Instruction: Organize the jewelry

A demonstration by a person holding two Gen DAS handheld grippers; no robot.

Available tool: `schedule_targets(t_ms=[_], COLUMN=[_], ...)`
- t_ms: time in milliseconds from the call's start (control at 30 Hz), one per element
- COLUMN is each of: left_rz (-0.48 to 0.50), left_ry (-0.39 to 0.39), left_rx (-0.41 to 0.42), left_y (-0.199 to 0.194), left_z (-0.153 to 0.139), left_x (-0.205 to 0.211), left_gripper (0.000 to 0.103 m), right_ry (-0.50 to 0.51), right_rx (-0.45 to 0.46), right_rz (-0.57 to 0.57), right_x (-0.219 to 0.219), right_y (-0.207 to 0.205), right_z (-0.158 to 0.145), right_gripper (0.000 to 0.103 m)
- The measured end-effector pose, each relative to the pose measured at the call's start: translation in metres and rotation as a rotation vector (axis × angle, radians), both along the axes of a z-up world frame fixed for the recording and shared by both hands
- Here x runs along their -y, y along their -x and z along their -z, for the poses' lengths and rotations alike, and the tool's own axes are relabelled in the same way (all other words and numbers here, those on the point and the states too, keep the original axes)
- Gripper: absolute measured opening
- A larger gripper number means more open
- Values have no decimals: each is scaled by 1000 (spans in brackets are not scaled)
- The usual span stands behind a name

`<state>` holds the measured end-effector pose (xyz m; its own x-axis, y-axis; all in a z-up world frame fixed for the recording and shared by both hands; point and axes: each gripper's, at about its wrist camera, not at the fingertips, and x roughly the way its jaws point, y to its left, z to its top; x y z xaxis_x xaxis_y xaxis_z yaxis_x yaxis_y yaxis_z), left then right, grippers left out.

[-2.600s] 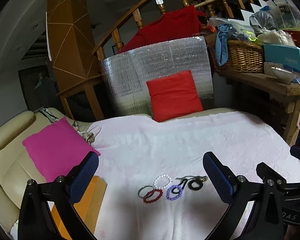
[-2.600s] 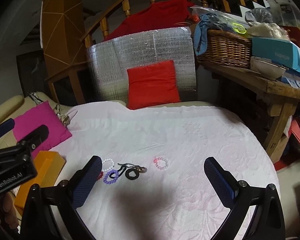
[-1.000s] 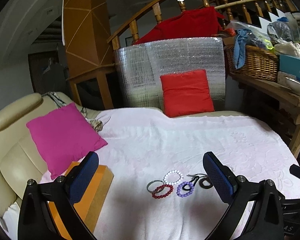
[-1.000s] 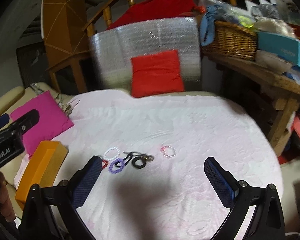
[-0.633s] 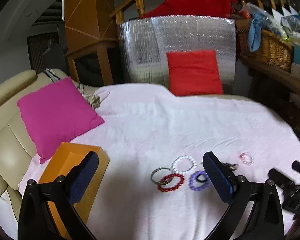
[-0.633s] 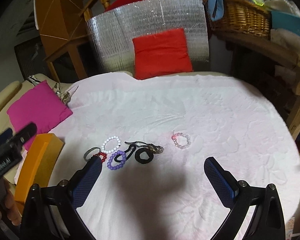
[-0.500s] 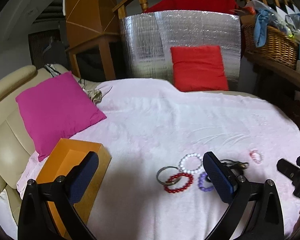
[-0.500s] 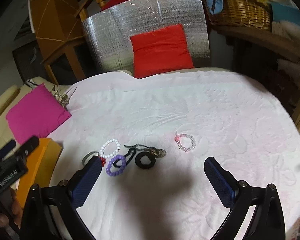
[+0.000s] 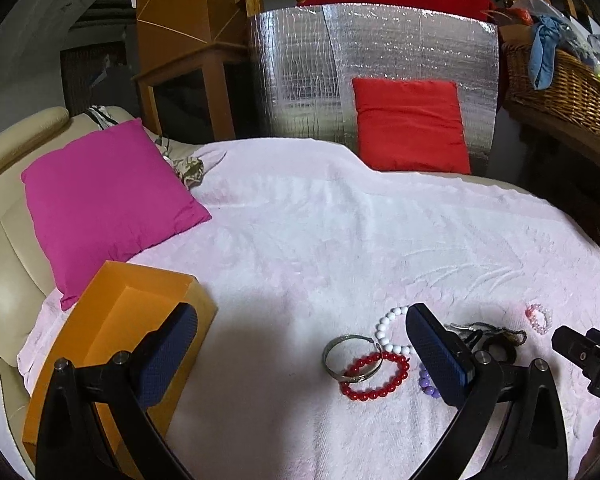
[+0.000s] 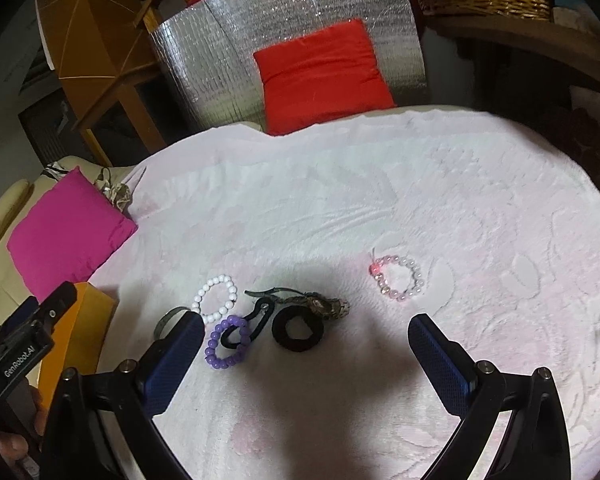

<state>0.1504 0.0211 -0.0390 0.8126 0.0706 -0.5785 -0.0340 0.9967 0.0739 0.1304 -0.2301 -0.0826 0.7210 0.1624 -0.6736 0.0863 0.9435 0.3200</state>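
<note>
Beaded and light, the bracelets lie clustered on the pink blanket [image 9: 300,240] right of the orange box [image 9: 112,332]; they look slippery, so we would pinch the red bracelet [image 9: 374,376] across its strand. Our left gripper [image 9: 300,356] and right gripper [image 10: 300,354] both hover with fingers spread wide, holding nothing.

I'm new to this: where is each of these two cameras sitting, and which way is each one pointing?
Left wrist view: rides on the left gripper, looking forward between its open fingers over the white blanket at the orange box and red bracelet; the other gripper's tip shows at the right edge.
Right wrist view: rides on the right gripper, angled down at the purple bracelet, black hair tie and pink bracelet; the left gripper and fingers of a hand show at the left edge.
Shared: white bracelet, red cushion, pink cushion.
</note>
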Motion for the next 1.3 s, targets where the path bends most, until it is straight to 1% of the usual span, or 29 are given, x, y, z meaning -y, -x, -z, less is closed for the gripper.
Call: schedule_targets(t_ms=[100,233,333,400,433,467,500,533,600,667,733,767,833,967,1033,1100,1133,1167,1200,1267,1300], left_rz=[1,5,10,16,19,25,37,54,86,120,142,160,227,324,352,372,386,396,409,432,438], left_ry=[4,2,-1,9,16,22,31,42,57,69,76,80,82,74,94,109,116,122,128,142,145], left_rx=[-12,-27,-43,-69,-89,-109,-140,-180,-232,-270,-283,-286,-311,-355,-373,-368,-370,-376,-385,-407,-419], left_y=[-5,-12,-18,-23,-27,-31,-35,-41,-46,-51,-51,-50,-48,-43,-41,-39,-38,-39,-39,-38,-40], left_z=[5,11,17,24,29,34,41,47,55,61,64,65,69,80,83,85,86,87,89,93,96], left_x=[1,3,5,5,5,5,5,6,9,12,15,17,26,41,46,49,52,55,59,63,65], left_gripper=[103,103,103,103,103,103,103,103,103,103,103,103,103,103,103,102,100,92,83,73,72], right_ry=[-29,-102,-165,-223,-267,-317,-356,-383,-438,-492,-539,-528,-487,-427,-415,-414,-406,-401,-408,-445,-448], right_rx=[-9,-33,-65,-93,-113,-128,-143,-156,-189,-207,-224,-231,-243,-273,-284,-275,-272,-270,-269,-262,-260], right_rz=[-17,-34,-47,-69,-80,-80,-75,-72,-66,-57,-43,-34,-28,-37,-42,-42,-33,-19,-8,19,27], right_x=[2,8,14,17,20,24,28,31,37,43,48,48,46,43,41,43,45,47,50,60,62], right_y=[-5,-14,-25,-33,-38,-42,-46,-49,-56,-60,-64,-66,-69,-69,-66,-63,-62,-61,-60,-57,-57], right_z=[5,16,26,32,37,42,47,50,58,64,70,70,67,66,66,64,63,63,63,64,64], right_gripper=[103,102,92,79,75,68,63,61,51,50,50,50,50,50,50,50,50,50,49,49,49])
